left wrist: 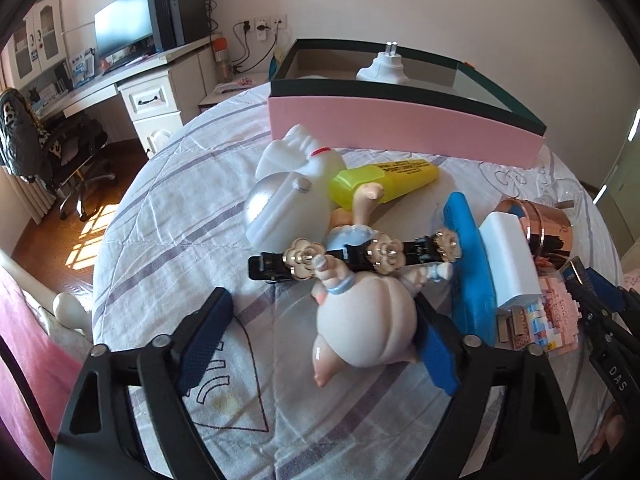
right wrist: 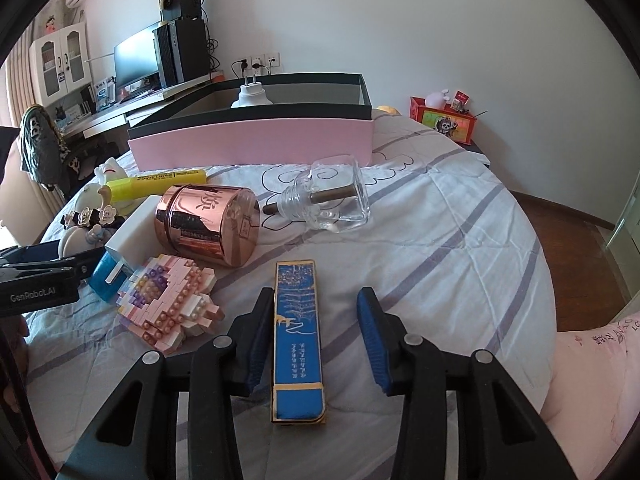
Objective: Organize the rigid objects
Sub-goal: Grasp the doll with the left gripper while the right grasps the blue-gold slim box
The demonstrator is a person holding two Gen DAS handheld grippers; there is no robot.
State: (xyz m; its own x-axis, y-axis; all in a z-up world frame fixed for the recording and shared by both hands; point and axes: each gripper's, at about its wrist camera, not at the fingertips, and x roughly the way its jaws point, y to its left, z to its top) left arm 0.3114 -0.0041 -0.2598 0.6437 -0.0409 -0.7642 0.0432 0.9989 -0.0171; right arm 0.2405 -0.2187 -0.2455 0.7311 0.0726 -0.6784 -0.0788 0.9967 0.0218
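In the left wrist view my left gripper [left wrist: 322, 300] stands open around a pale pink figurine [left wrist: 364, 320] lying on the bedspread; its right pad touches the figurine and the left pad is apart. A black strap with flower charms [left wrist: 352, 258] lies across the figurine's top. In the right wrist view my right gripper [right wrist: 315, 296] is open over a slim blue and gold box [right wrist: 298, 340]; the left pad is against the box, with a gap at the right pad. A pink box with a dark rim [right wrist: 252, 144] holds a white plug [right wrist: 250, 96].
A copper tin [right wrist: 208, 224], glass bottle [right wrist: 332, 200], pink brick model [right wrist: 172, 304], yellow highlighter [left wrist: 388, 180], white cat figure [left wrist: 288, 200], white charger block [left wrist: 508, 256] and blue case [left wrist: 468, 272] crowd the bed. A desk with monitor [left wrist: 124, 28] stands beyond the left edge.
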